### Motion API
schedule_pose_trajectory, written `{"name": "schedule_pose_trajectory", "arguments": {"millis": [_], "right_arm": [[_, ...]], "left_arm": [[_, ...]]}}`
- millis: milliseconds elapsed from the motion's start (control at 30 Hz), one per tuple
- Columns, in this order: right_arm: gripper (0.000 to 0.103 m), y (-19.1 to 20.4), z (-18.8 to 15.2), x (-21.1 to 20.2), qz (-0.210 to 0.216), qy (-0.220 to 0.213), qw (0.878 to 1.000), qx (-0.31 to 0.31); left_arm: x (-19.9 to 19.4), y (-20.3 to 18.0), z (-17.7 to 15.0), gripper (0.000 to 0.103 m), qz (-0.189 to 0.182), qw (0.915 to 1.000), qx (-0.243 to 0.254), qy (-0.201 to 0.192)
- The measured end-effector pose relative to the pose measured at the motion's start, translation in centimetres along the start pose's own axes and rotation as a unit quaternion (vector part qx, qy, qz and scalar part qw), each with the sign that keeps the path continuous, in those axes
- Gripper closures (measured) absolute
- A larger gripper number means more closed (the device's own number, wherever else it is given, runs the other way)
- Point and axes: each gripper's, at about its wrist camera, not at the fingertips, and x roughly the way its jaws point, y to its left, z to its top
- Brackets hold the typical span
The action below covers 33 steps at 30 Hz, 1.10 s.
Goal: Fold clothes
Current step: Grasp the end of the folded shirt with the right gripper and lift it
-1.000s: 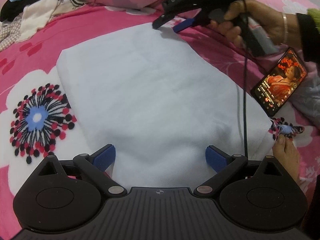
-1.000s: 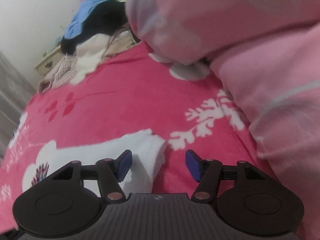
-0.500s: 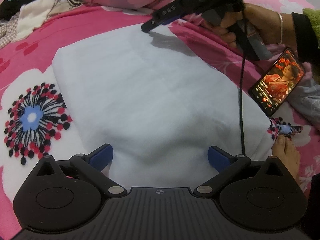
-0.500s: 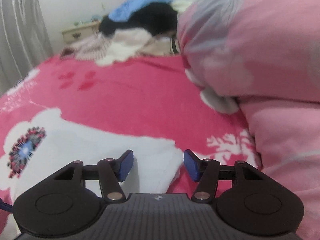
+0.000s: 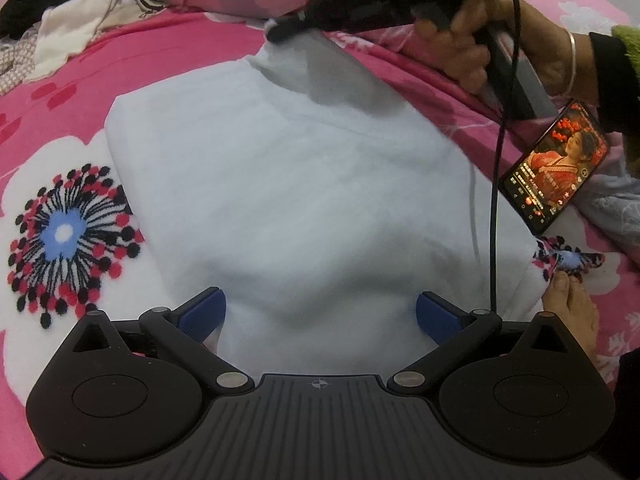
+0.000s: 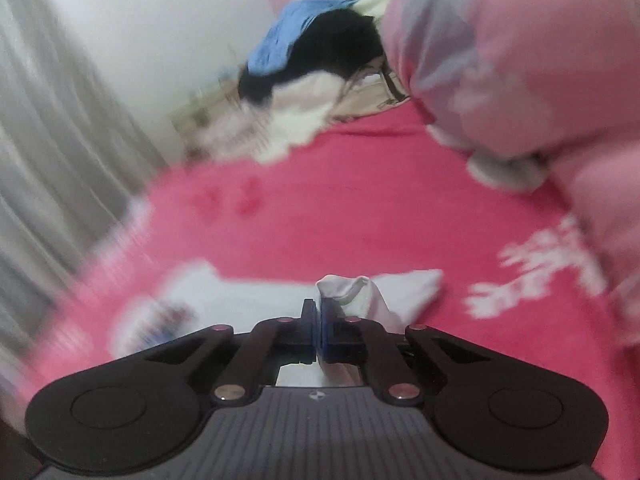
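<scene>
White garment lies flat on the bed's pink floral blanket, folded into a rough rectangle. Its left edge runs beside the big flower print, w/ bare blanket beyond; its near edge sits between the left gripper fingers, which are spread wide, not touching cloth. Far corner is lifted: right gripper fingers have just closed and are pressed together, pinching that corner. Right hand grips the handle above the right edge; a cable hangs across the cloth there. Phone lies just beside the right edge, a foot near the front right corner. Pink duvet crowds the far right side. Clothes pile well apart at the far end. Right wrist view is motion-blurred; curtain and left side hard to make out. How much cloth sits inside the pinch is hidden.
</scene>
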Motion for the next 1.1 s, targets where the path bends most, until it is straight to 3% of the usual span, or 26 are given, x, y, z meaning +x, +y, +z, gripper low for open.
{"name": "schedule_pose_trajectory", "arguments": {"millis": [33,200,333,567,700,767,833,933,1033,1100], "right_arm": [[0.1,-0.8,0.3,0.2,0.015,-0.001,0.999,0.029],[0.09,-2.9,0.6,0.7,-0.07,0.007,0.997,0.039],[0.065,-1.4,0.2,-0.6,-0.107,0.004,0.994,-0.03],[0.05,1.7,0.0,-0.3,-0.143,-0.002,0.978,-0.152],[0.056,1.4,0.4,2.7,-0.149,0.042,0.978,-0.141],[0.095,1.0,0.4,3.2,-0.14,0.057,0.981,-0.12],[0.097,0.7,0.5,2.6,-0.106,0.05,0.989,-0.094],[0.097,-0.7,1.2,1.2,-0.019,0.03,0.999,-0.015],[0.097,-2.9,1.9,1.1,0.052,0.019,0.996,0.071],[0.097,-4.7,2.0,1.9,0.069,0.023,0.989,0.128]], "left_arm": [[0.0,0.0,0.0,0.0,0.0,1.0,0.0,0.0],[0.0,0.0,0.1,0.0,0.0,1.0,-0.003,0.0],[0.0,0.1,0.1,0.0,-0.002,1.0,-0.004,0.0],[0.2,0.0,0.1,0.0,-0.001,1.0,-0.002,0.0],[0.1,0.0,0.2,0.0,0.0,1.0,-0.003,0.001],[0.1,0.0,0.2,0.0,0.0,1.0,-0.004,0.001],[0.0,0.0,0.2,0.0,0.0,1.0,-0.007,0.001],[0.0,0.1,0.2,0.0,-0.002,1.0,-0.009,-0.001],[0.0,0.1,0.2,0.0,-0.001,1.0,-0.009,-0.001],[0.1,0.0,0.3,0.0,-0.001,0.9999,-0.01,0.0]]}}
